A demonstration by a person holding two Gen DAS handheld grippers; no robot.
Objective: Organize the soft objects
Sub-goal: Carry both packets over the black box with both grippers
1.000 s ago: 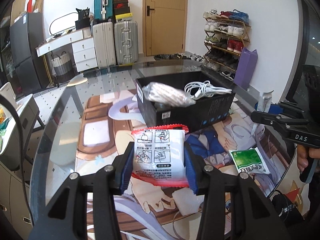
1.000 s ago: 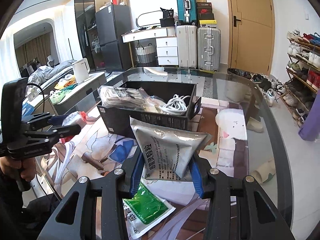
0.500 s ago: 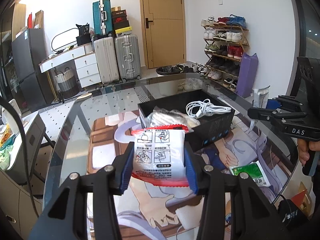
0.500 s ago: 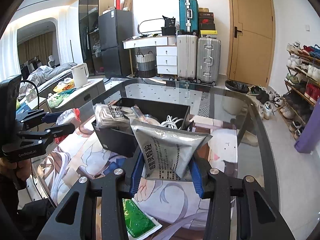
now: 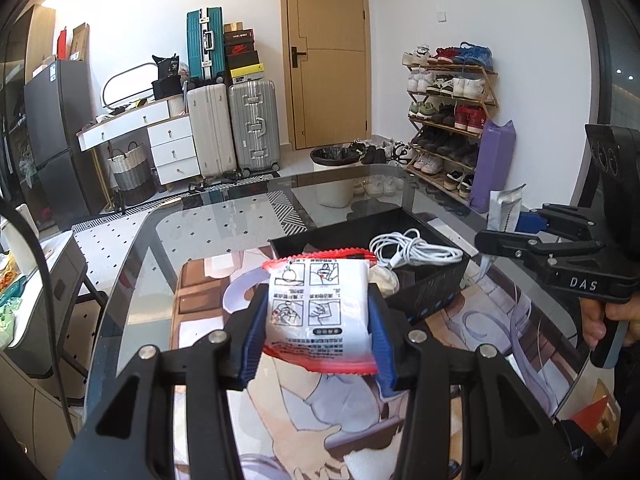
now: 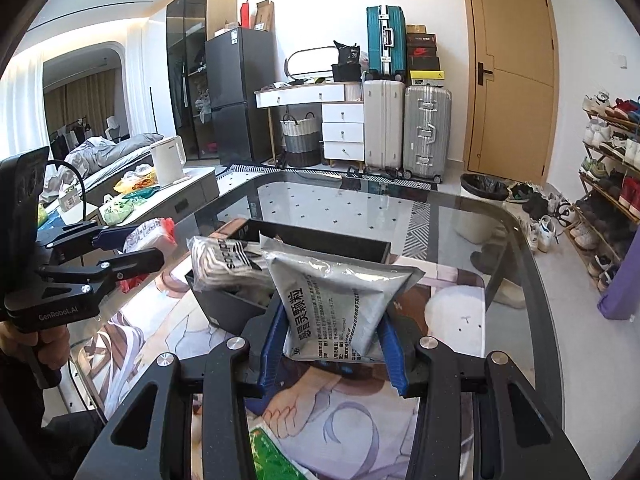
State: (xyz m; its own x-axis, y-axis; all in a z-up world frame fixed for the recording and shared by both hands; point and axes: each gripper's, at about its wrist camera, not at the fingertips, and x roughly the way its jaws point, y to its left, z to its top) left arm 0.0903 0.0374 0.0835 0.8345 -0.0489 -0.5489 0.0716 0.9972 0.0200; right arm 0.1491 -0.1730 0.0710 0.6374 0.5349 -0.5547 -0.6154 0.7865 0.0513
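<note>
Both tools grip packets above the counter: my left tool a red-edged sachet, my right tool a silver pouch, near the box.

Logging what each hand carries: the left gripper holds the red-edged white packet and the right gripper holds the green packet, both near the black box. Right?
Not quite. The right gripper holds a silver foil pouch, shown in the right wrist view; the green packet lies on the table below it. The rest stands.

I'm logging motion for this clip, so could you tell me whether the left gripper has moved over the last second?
Yes. The left gripper, shut on the white pouch, has risen: the black box sits lower and smaller behind it.
</note>
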